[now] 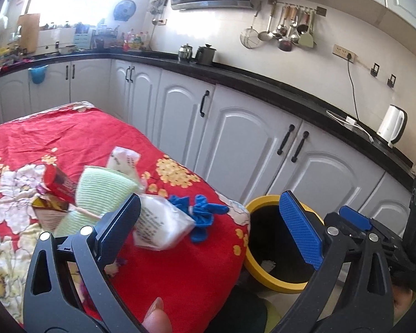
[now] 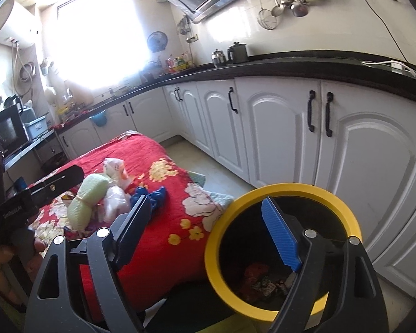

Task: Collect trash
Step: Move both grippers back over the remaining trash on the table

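Trash lies on a table under a red flowered cloth: a blue glove, a clear printed plastic bag, a pale green roll, a red box and a white wrapper. My left gripper hangs open over the table's near corner, above the bag and glove, with nothing between its fingers. A yellow-rimmed black bin stands on the floor beside the table, with wrappers at its bottom. My right gripper stands open and empty over the bin's left rim.
White cabinets under a black counter run close behind the bin and table. A white kettle stands on the counter at the right. A microwave sits at the far left. A thumb shows at the bottom.
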A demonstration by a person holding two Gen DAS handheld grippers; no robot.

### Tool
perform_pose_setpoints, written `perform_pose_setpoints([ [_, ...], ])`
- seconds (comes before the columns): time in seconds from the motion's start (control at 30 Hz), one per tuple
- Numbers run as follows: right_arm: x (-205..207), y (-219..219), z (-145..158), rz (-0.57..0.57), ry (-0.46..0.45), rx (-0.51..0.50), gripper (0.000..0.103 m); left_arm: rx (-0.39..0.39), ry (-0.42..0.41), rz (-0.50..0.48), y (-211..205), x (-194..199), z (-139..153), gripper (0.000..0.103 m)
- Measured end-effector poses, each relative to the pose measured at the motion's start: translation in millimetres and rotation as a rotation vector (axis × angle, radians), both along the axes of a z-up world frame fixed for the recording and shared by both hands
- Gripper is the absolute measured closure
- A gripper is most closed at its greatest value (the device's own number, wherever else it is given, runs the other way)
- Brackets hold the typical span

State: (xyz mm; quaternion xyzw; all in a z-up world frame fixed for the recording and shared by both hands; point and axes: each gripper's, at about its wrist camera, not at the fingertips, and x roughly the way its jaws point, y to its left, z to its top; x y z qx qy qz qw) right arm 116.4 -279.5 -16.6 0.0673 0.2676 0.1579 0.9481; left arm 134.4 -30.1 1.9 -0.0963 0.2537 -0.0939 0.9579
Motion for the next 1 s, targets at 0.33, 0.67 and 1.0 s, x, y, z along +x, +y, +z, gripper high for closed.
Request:
perform_pose_setpoints([
  [0.33,-0.6,36.6,1.1,0.077,0.003,-0.025,0.024,-0.002,0.003,0.082,39.9,-4.3,0.1,0.011],
  [0.67,13.0,68.4,-8.8,0.116,0.032,-0.059,0.024,0.018,0.035,0.141,78.1,-4.8,-9.1,0.011],
  [1.0,43.4,93.2,-22.2,0.132,0.055,-0.101,0.024,0.013,0.101,0.162,101.6,5.7,-32.1,0.011],
])
